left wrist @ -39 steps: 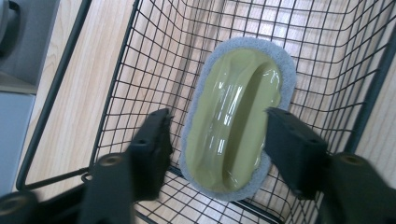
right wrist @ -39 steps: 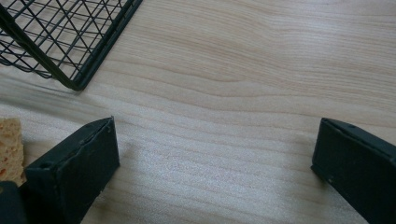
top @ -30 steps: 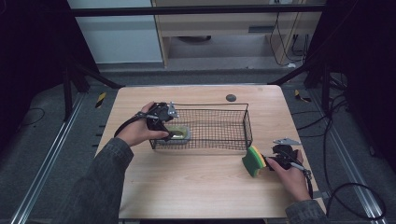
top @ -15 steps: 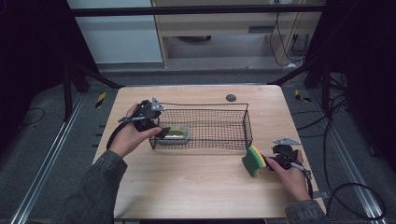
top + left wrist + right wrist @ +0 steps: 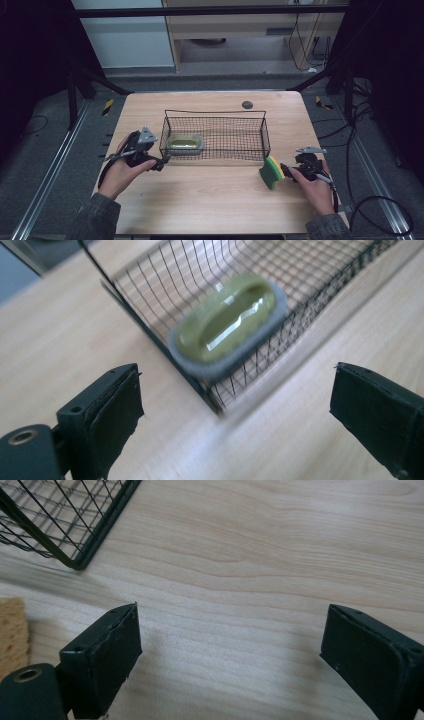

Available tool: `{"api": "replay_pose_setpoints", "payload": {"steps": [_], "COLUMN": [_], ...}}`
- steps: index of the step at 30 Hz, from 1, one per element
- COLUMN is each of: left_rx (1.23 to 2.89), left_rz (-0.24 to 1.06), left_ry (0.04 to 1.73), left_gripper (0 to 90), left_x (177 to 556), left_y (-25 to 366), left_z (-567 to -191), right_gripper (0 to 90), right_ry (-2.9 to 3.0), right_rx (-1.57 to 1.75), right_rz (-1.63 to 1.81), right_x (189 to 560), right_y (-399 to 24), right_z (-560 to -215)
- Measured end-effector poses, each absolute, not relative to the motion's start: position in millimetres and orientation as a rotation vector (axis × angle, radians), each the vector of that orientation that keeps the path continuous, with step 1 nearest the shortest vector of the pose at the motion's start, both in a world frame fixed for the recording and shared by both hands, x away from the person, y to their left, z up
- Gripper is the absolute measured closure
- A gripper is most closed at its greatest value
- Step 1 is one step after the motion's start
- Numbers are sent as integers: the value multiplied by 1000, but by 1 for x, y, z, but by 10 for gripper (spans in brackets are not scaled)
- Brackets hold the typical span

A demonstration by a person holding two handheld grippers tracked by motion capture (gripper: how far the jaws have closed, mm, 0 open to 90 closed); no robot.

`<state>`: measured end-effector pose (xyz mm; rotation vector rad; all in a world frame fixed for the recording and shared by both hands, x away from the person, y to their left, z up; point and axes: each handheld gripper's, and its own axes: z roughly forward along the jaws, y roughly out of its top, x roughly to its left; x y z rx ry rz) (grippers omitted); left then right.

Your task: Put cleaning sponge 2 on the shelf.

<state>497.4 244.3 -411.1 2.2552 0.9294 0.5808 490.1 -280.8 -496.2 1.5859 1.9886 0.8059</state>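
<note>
A black wire basket (image 5: 216, 136) stands mid-table. In its left end lies a green oval dish with a grey rim (image 5: 186, 143), which the left gripper view shows through the mesh as the dish (image 5: 227, 325) behind the basket's near corner (image 5: 202, 387). My left gripper (image 5: 161, 161) is just outside that left corner, low over the table and pointing at it; the left gripper (image 5: 235, 405) is open and holds nothing. A green and yellow sponge (image 5: 271, 172) stands on edge at the front right. My right gripper (image 5: 286, 171) is right beside it, and the right gripper (image 5: 230, 635) is open over bare wood, with the sponge (image 5: 11, 632) outside its left jaw.
A small dark round disc (image 5: 247, 104) lies near the table's back edge. The wooden table (image 5: 210, 200) has bare wood in front of the basket. Dark metal frame legs and cables stand on the floor around the table.
My left gripper has drawn back from over the basket's left end to a spot outside its left corner, lower and nearer the person. The dish stays in the basket. The right hand is unmoved.
</note>
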Motion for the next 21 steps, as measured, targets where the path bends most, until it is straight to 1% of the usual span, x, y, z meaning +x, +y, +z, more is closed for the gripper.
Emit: {"api": "replay_pose_setpoints", "payload": {"steps": [3, 4, 6, 7, 8, 11, 15, 16, 19, 21], "left_rx": [2255, 2249, 2278, 2278, 2286, 2298, 2287, 2278, 2269, 2271], "left_rz": [566, 555, 532, 532, 524, 485, 489, 493, 484, 468], "left_ry": [963, 987, 1040, 1040, 1053, 1037, 1062, 1070, 1073, 1080], "left_gripper": [58, 60, 61, 61, 61, 62, 61, 62, 62, 61], "left_x": [493, 491, 489, 489, 488, 488, 488, 489, 490, 490], "left_y": [252, 256, 259, 259, 259, 261, 264, 265, 264, 264], "left_z": [-424, -435, -457, -457, -467, -478, -486, -487, -489, -492], "right_gripper": [117, 139, 156, 156, 171, 198, 214, 235, 253, 296], "right_ry": [1980, 1982, 1990, 1990, 2003, 2032, 2059, 2066, 2070, 2088], "right_rx": [1588, 1594, 1585, 1585, 1575, 1571, 1570, 1566, 1561, 1542], "right_rz": [808, 812, 806, 806, 799, 796, 788, 798, 828, 855], "right_x": [481, 470, 460, 460, 450, 436, 421, 418, 416, 414], "right_y": [-285, -286, -287, -287, -286, -285, -285, -284, -281, -275], "right_z": [-491, -485, -480, -480, -477, -474, -476, -474, -471, -467]}}
